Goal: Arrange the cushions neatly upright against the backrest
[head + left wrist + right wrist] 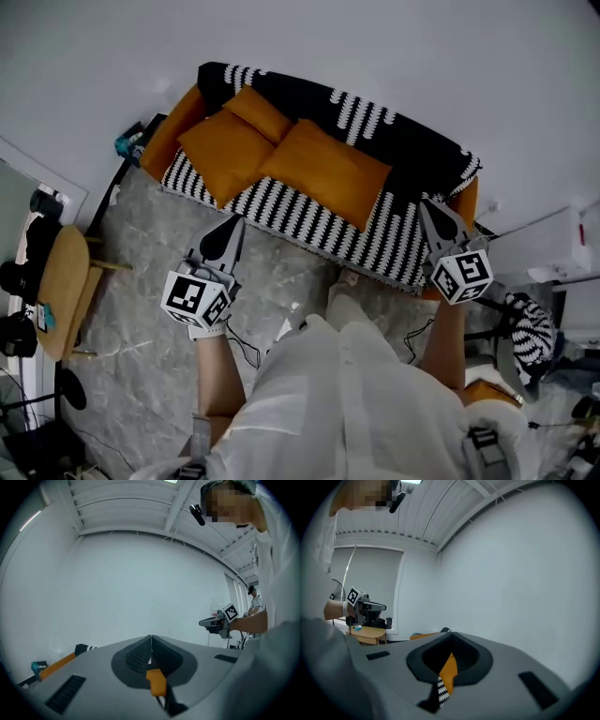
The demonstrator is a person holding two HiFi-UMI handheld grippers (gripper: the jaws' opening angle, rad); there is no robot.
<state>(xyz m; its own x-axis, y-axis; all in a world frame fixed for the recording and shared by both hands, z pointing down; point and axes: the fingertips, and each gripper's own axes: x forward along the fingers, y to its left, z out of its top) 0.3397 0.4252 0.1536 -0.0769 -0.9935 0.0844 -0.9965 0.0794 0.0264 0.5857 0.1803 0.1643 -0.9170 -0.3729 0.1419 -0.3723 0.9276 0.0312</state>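
Both grippers hover short of the striped sofa (291, 214), left gripper (235, 225) and right gripper (427, 206) with jaws seemingly pressed together. Two big orange cushions (323, 169) sprawl on the seat, a smaller cushion (258, 112) tucked behind.

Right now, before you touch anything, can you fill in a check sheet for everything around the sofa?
Surface: sofa with a black-and-white striped cover.
Job's things: orange cushions lie bunched together on the seat, not lined up against the backrest.
Clutter: small teal thing at the sofa's end nearest the table.
Grippers: left gripper and right gripper both shut and empty, held in front of the sofa.
Cables: black cables on the floor by the person's legs.
Surroundings: grey marbled floor, round wooden table, plain white wall.
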